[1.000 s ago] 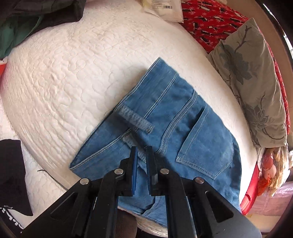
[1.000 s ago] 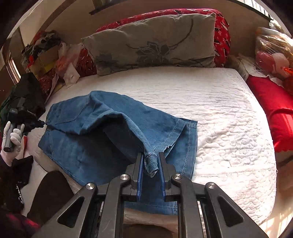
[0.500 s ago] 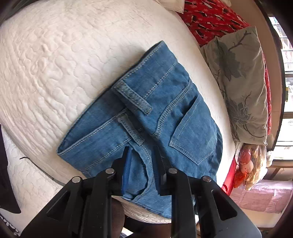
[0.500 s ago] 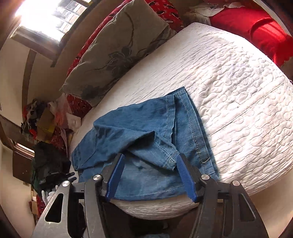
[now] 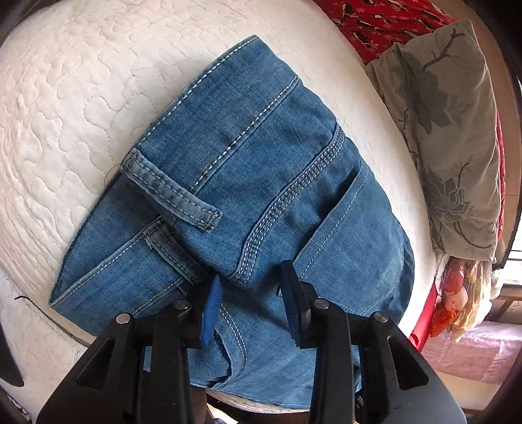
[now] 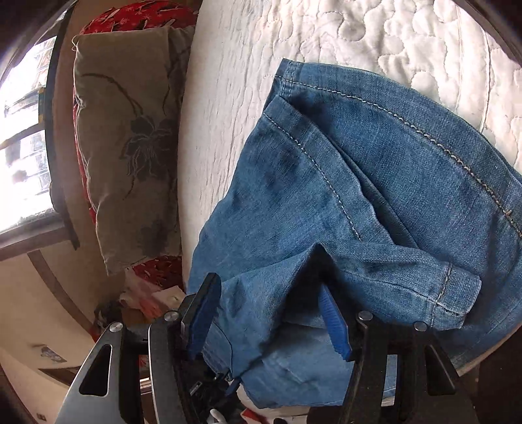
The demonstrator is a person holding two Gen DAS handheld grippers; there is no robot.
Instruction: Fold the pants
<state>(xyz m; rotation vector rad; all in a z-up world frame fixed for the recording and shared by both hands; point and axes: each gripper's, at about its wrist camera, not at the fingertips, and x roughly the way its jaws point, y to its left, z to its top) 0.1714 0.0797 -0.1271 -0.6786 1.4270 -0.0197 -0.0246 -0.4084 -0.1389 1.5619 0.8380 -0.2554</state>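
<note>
Both grippers over folded jeans [image 5: 261,182] — left [image 5: 249,290] opening, right [image 6: 266,296] closing, denim between, unpinched.

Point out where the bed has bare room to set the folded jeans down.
Bare quilted mattress lies on the waistband side of the jeans, and a strip runs between jeans and grey pillow. The pillow edge, with red bedding behind, is crowded.

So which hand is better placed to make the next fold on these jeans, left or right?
Probably right. The right gripper straddles a raised ridge of the jeans by the leg hem, its jaws closing. The left gripper hovers over the flat waistband end, its jaws opening with nothing pinched.
</note>
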